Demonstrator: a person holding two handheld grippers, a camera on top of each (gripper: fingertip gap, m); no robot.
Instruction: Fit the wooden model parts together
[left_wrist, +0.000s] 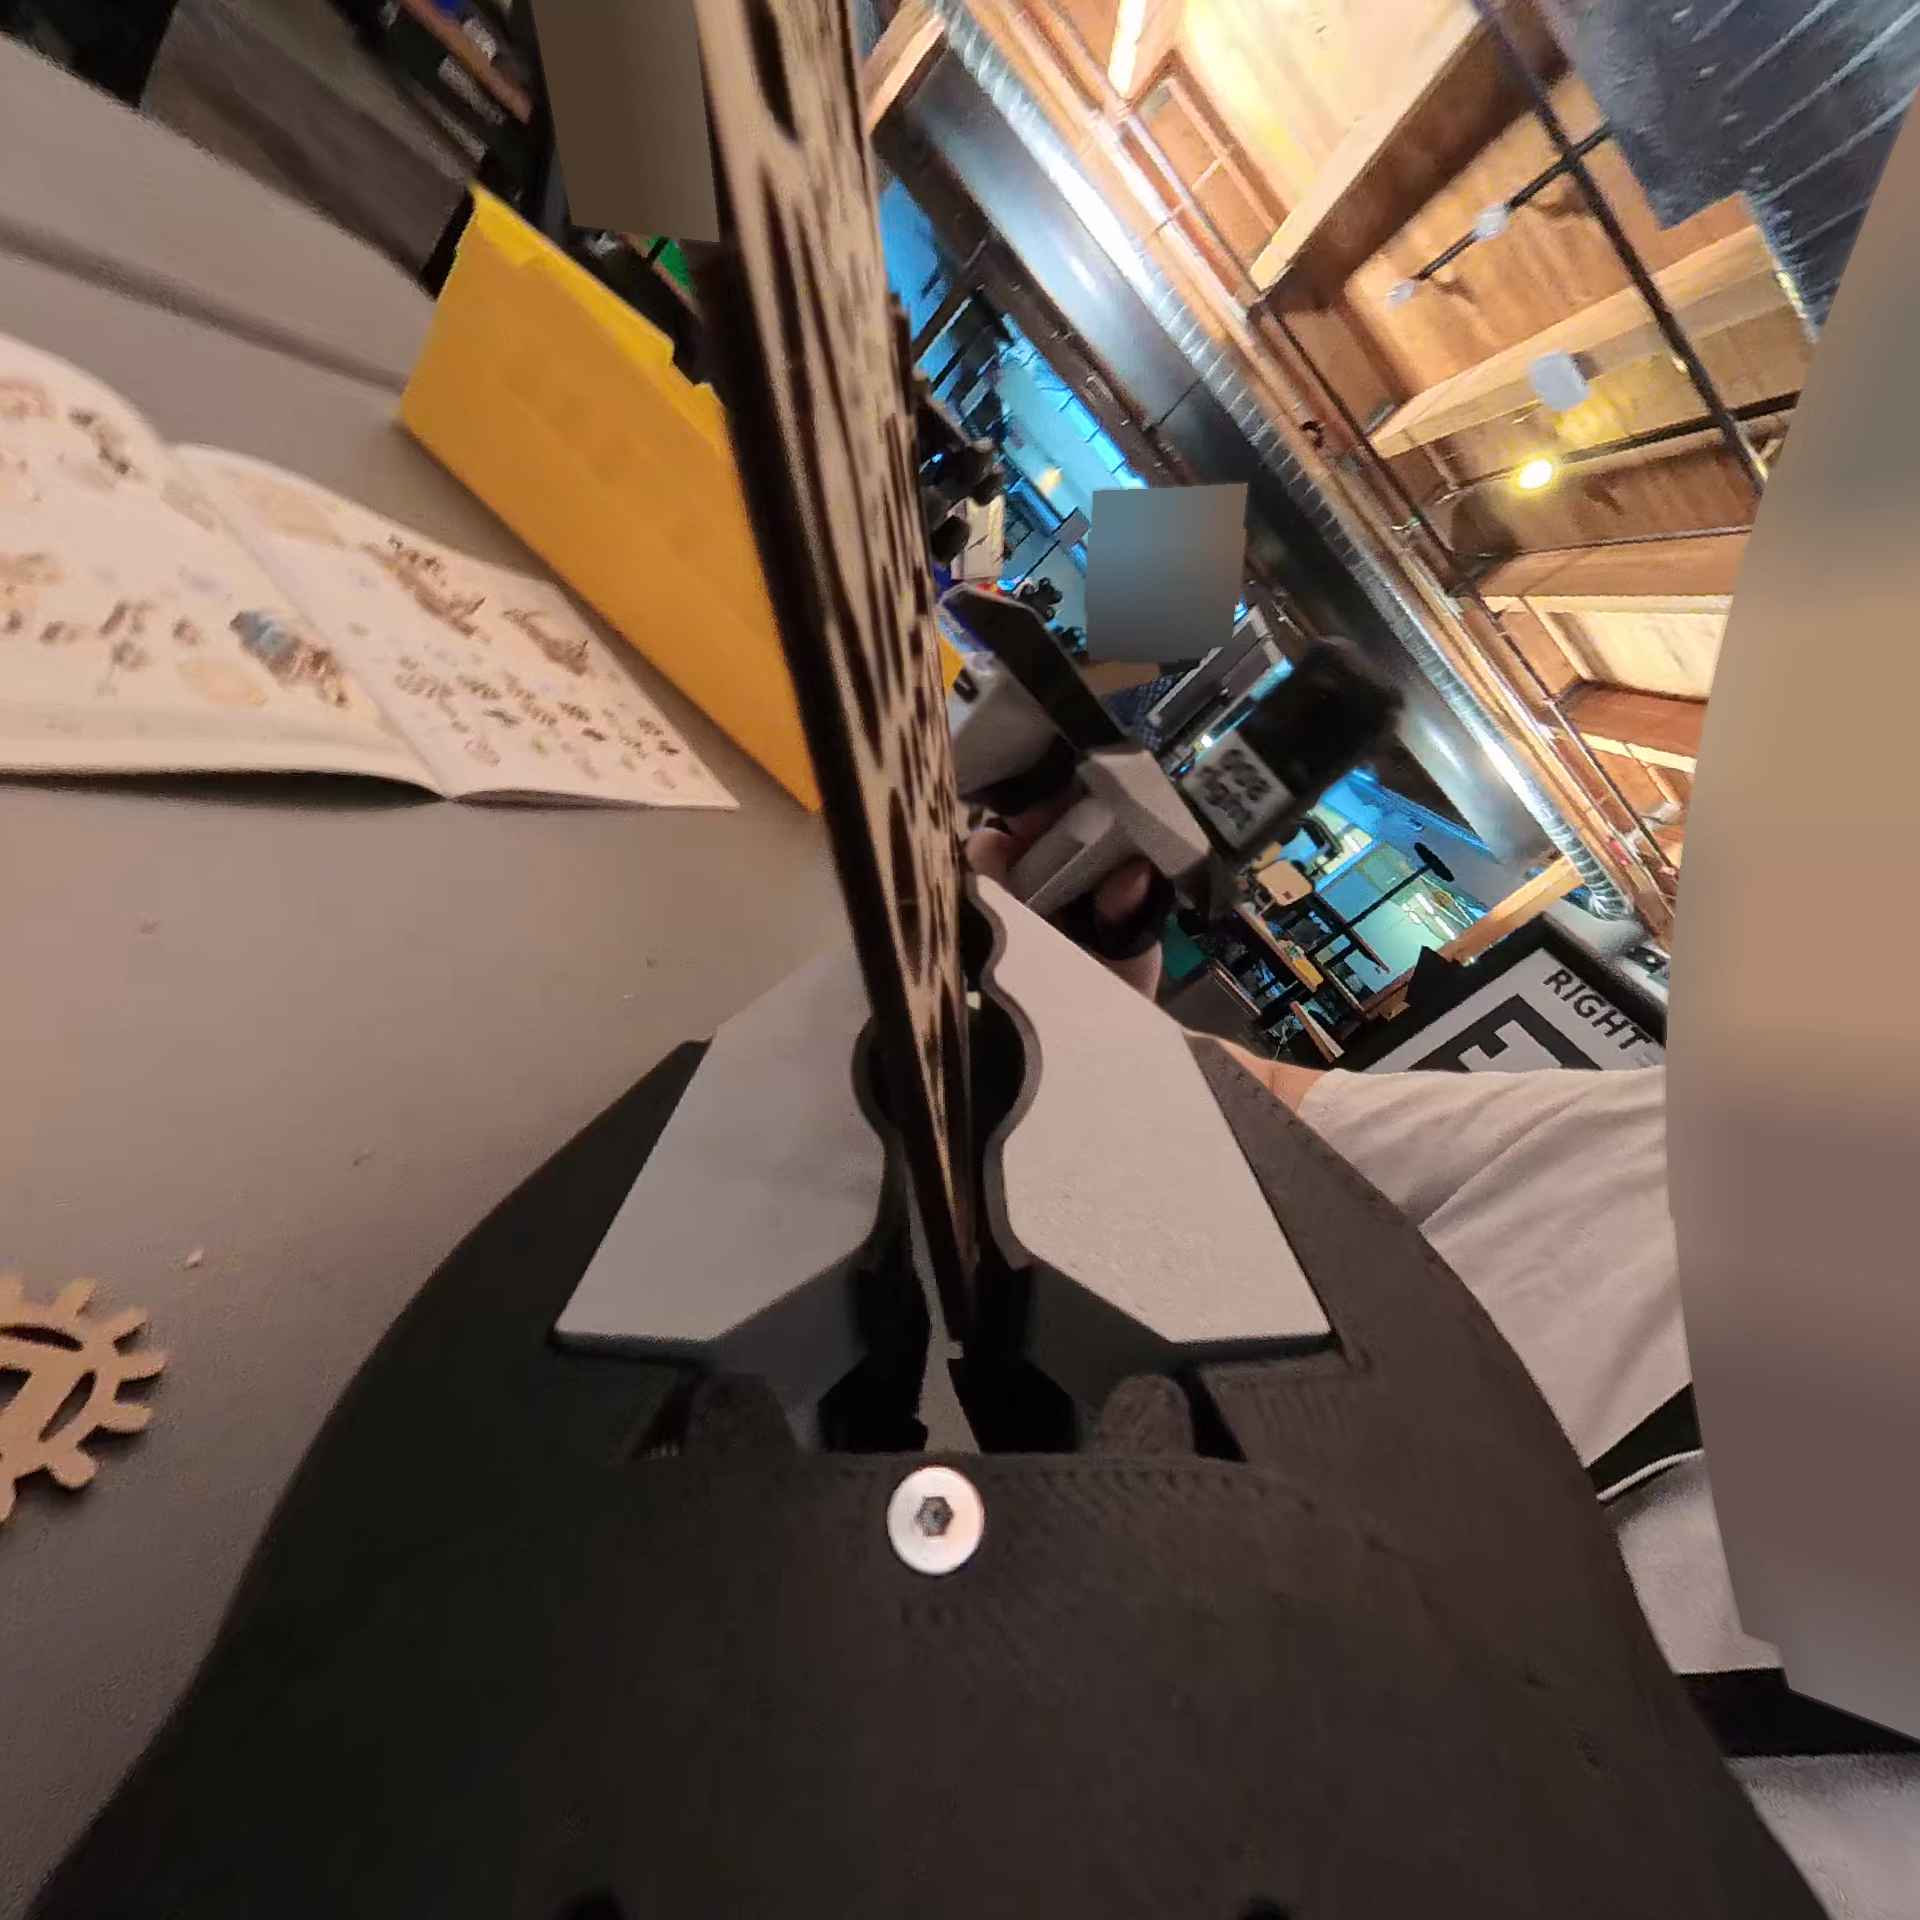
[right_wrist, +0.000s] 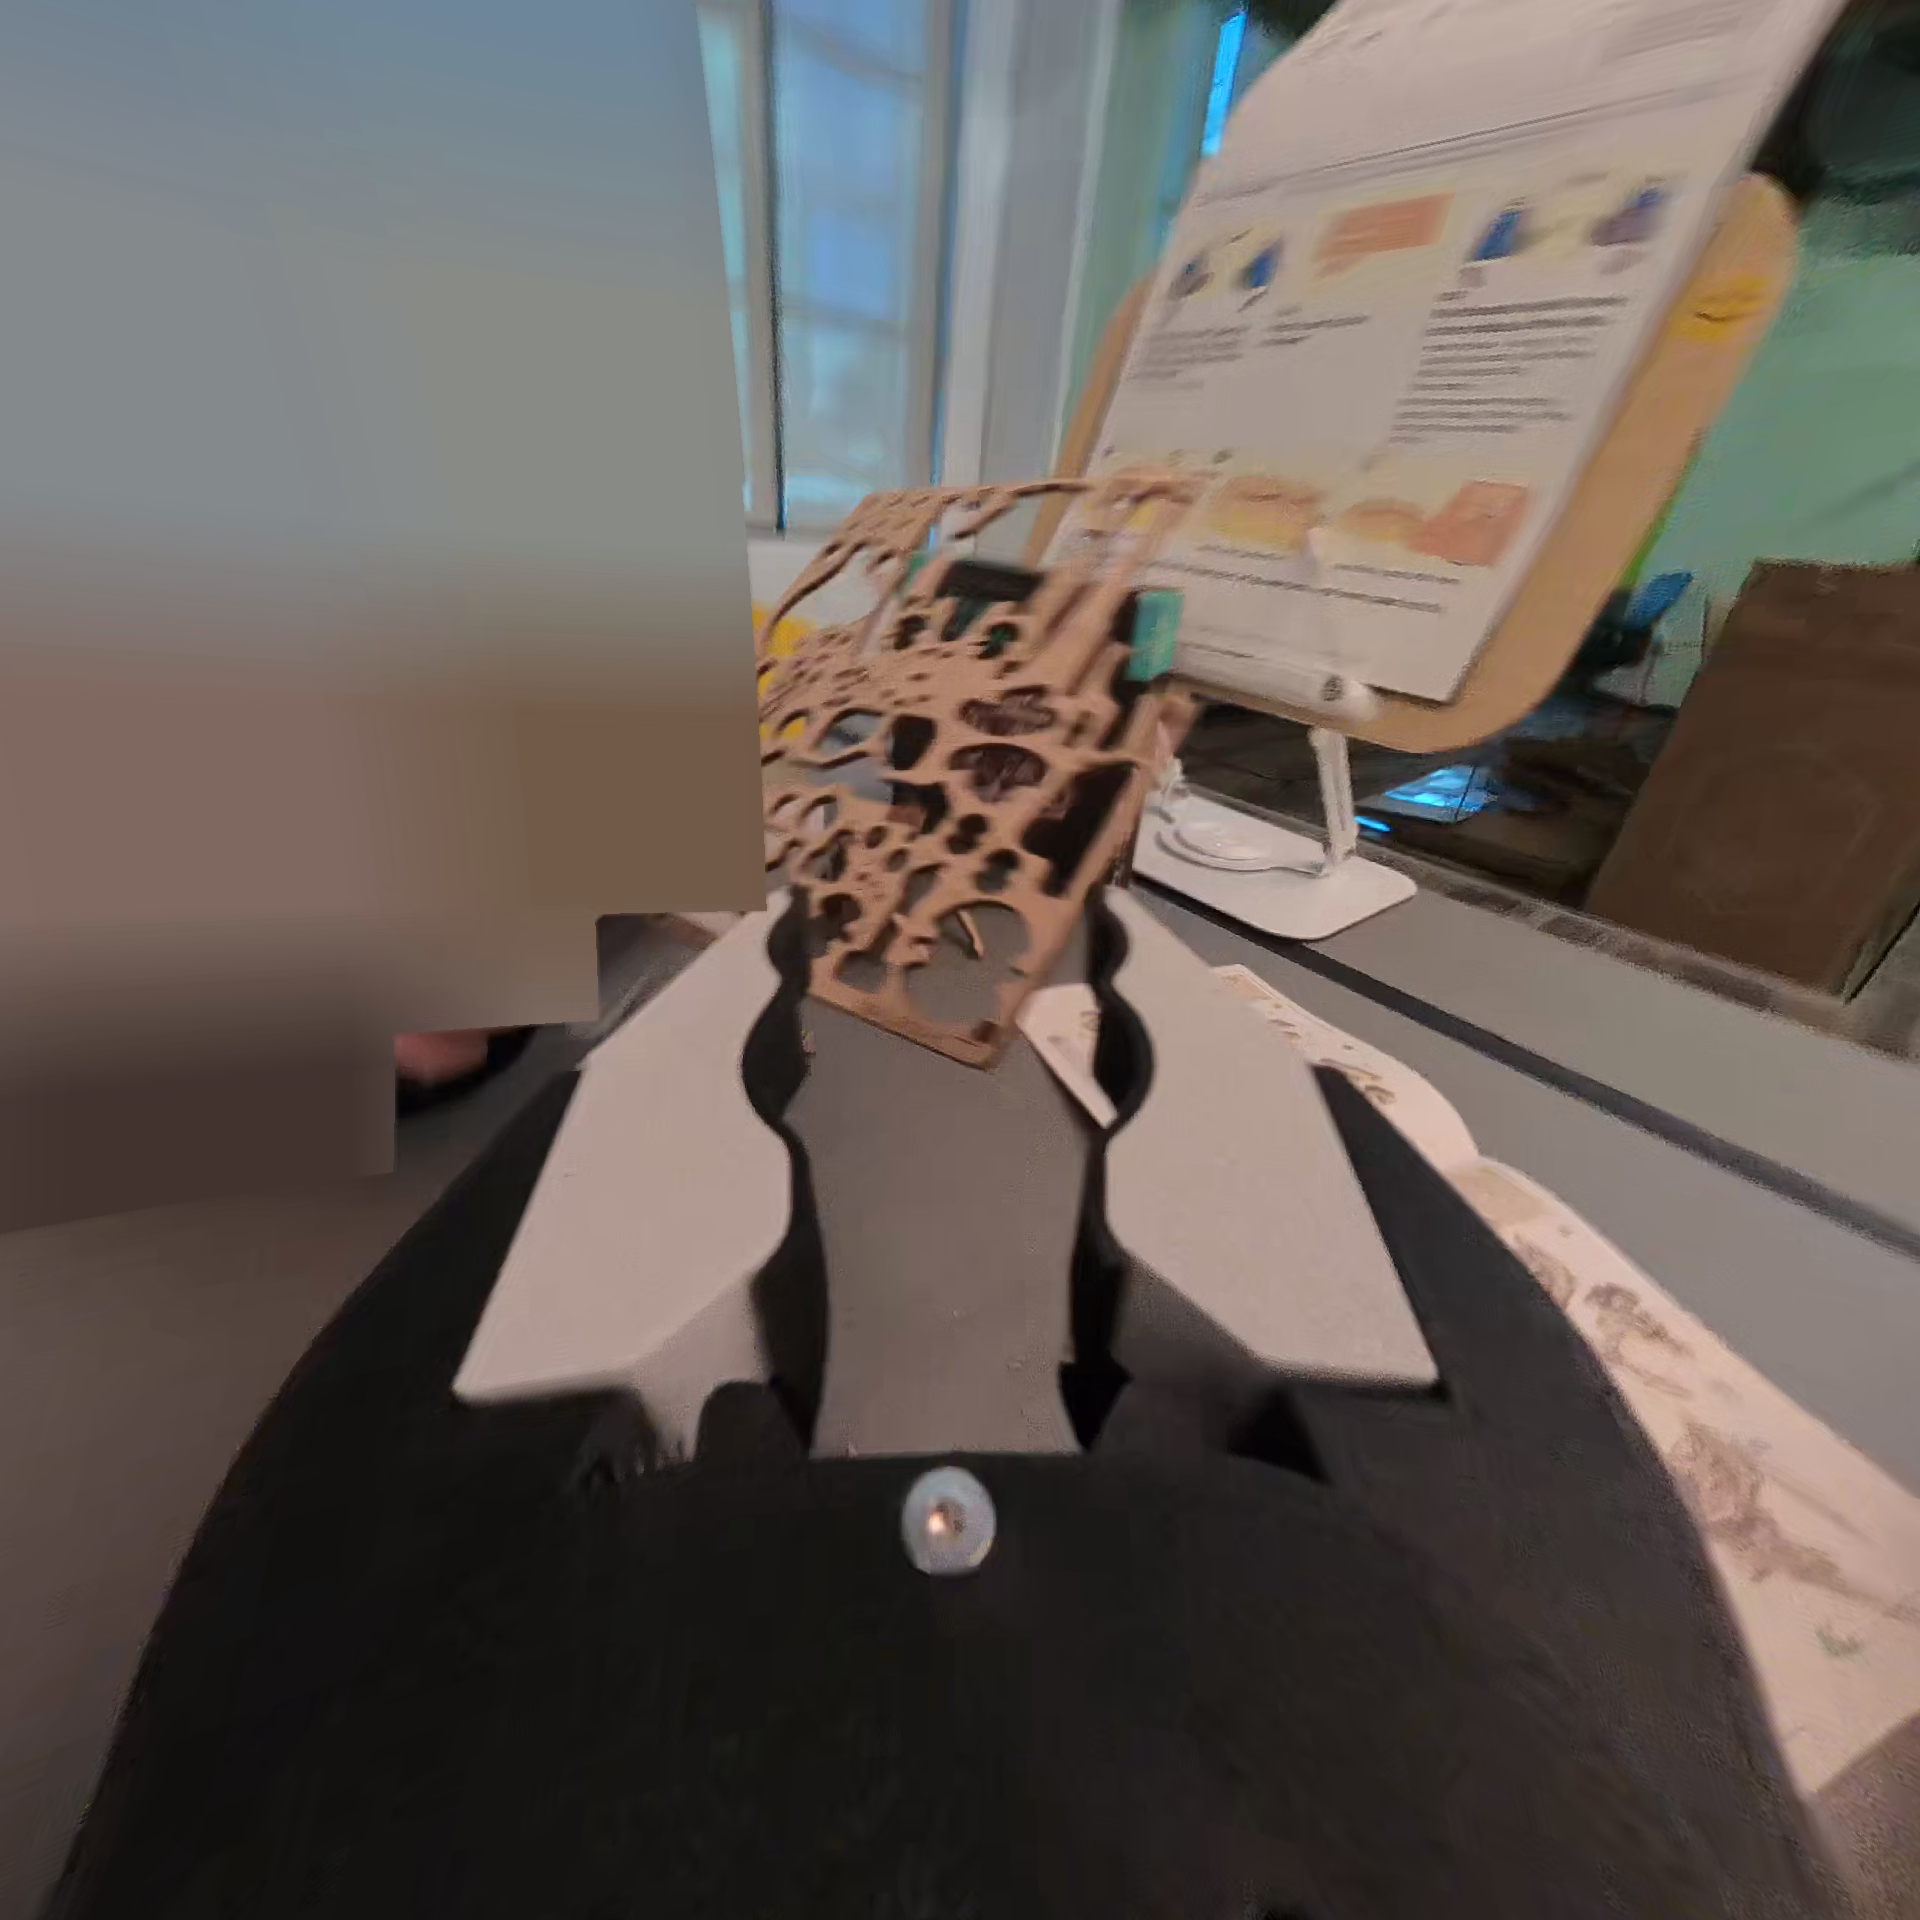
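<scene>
The left claw (left_wrist: 930, 1049) is clenched on the lower edge of the wooden sheet (left_wrist: 831, 520), a thin fretwork panel full of punched-out holes, held on edge up off the worktop (left_wrist: 416, 1039) with its long side running straight away from the fingers. The right claw (right_wrist: 940, 997) is released, jaws apart and empty, pointing at the sheet's (right_wrist: 956, 748) broad face just ahead of its tips. It seems the nearer one for pressing a part free. A loose wooden gear (left_wrist: 62, 1382) lies beside the left claw.

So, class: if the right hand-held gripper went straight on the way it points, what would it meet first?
Probably the wooden parts sheet held up ahead of the open right hand-held gripper; depth is unclear.
</scene>
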